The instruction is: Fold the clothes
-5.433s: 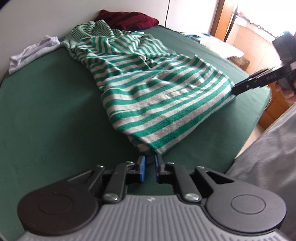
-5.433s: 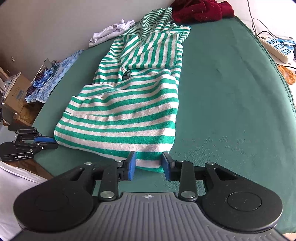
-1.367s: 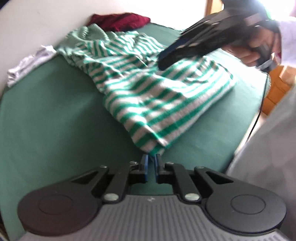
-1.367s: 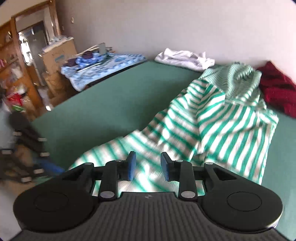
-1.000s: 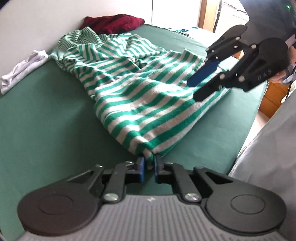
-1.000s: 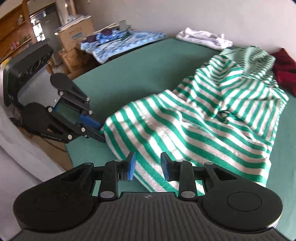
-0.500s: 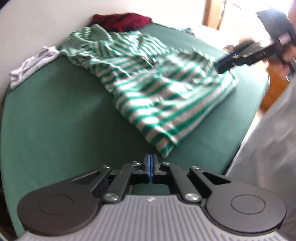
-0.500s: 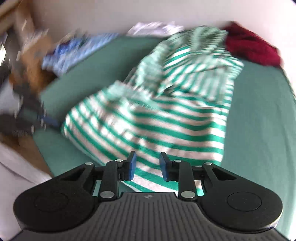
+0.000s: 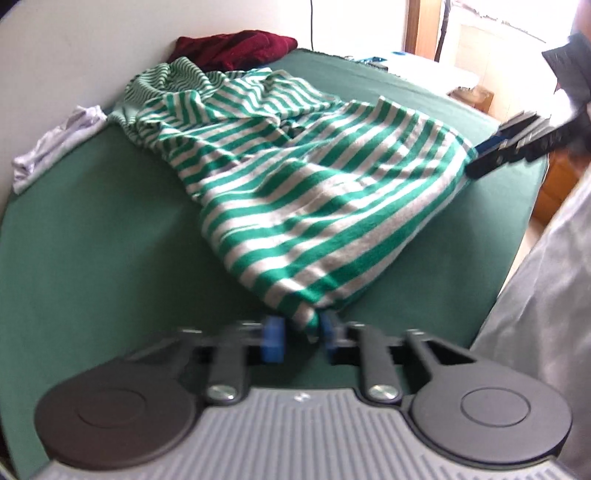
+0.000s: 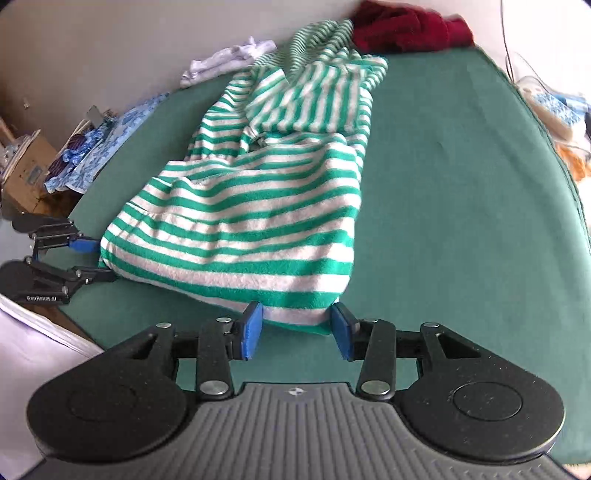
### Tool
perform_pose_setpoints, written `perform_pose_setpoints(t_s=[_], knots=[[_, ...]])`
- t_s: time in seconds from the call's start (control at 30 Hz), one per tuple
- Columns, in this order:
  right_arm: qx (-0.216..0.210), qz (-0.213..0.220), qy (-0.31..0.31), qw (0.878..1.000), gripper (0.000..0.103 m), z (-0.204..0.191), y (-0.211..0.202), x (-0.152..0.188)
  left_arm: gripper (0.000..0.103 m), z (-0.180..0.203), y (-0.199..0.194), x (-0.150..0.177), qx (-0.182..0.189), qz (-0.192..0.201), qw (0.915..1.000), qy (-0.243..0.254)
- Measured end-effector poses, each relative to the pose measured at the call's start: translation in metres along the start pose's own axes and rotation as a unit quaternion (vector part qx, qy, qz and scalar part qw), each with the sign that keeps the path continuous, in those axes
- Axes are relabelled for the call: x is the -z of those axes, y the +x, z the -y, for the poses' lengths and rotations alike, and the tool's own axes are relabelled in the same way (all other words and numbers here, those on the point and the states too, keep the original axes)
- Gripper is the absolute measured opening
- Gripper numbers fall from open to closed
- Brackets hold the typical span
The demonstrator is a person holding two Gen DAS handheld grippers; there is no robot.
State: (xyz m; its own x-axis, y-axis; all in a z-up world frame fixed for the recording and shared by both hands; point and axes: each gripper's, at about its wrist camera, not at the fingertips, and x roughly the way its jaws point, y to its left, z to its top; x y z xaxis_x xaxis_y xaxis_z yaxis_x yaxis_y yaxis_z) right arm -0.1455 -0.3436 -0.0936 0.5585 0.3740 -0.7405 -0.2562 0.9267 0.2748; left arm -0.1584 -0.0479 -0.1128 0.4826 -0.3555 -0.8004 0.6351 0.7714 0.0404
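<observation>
Striped garment lies lengthwise away from both grippers on the green surface. Left gripper gaping at the near-left hem corner, right gripper gaping at the near-right hem corner; neither pinching.

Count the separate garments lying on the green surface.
3: the striped garment across the middle, a white one at the far left edge, a dark red one at the far end. Others may be hidden.

Left gripper low and level, jaws parted, its blue pads motion-blurred; right gripper low too, jaws spread wider, pads sharp.
</observation>
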Motion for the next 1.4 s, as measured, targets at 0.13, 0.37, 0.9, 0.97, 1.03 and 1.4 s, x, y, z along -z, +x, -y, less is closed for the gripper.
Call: perform_pose_setpoints(t_s=[0.13, 0.37, 0.9, 0.97, 1.03, 1.4], knots=[[0.007, 0.028, -0.013, 1.000, 0.023, 0.001, 0.004, 0.001, 0.006, -0.002, 0.003, -0.002, 0.003, 0.007, 0.9994, -0.034], [-0.032, 0.036, -0.017, 0.999, 0.013, 0.006, -0.017, -0.013, 0.003, 0.006, -0.019, -0.010, 0.002, 0.023, 0.9980, -0.058], [-0.042, 0.008, -0.045, 0.998, 0.013, 0.018, -0.026, -0.016, 0.007, 0.024, -0.027, -0.002, -0.026, 0.016, 0.9962, -0.082], [-0.037, 0.006, -0.064, 0.997, 0.024, 0.015, -0.023, -0.013, 0.029, 0.023, -0.024, 0.000, -0.032, 0.016, 0.9958, -0.085], [-0.039, 0.002, -0.071, 0.997, 0.038, 0.015, -0.021, -0.010, 0.048, 0.021, -0.021, 0.002, -0.037, 0.017, 0.9953, -0.088], [-0.038, 0.023, -0.045, 0.998, 0.033, 0.018, -0.007, -0.004, 0.051, 0.008, 0.003, 0.000, 0.012, 0.028, 0.9872, -0.157]])
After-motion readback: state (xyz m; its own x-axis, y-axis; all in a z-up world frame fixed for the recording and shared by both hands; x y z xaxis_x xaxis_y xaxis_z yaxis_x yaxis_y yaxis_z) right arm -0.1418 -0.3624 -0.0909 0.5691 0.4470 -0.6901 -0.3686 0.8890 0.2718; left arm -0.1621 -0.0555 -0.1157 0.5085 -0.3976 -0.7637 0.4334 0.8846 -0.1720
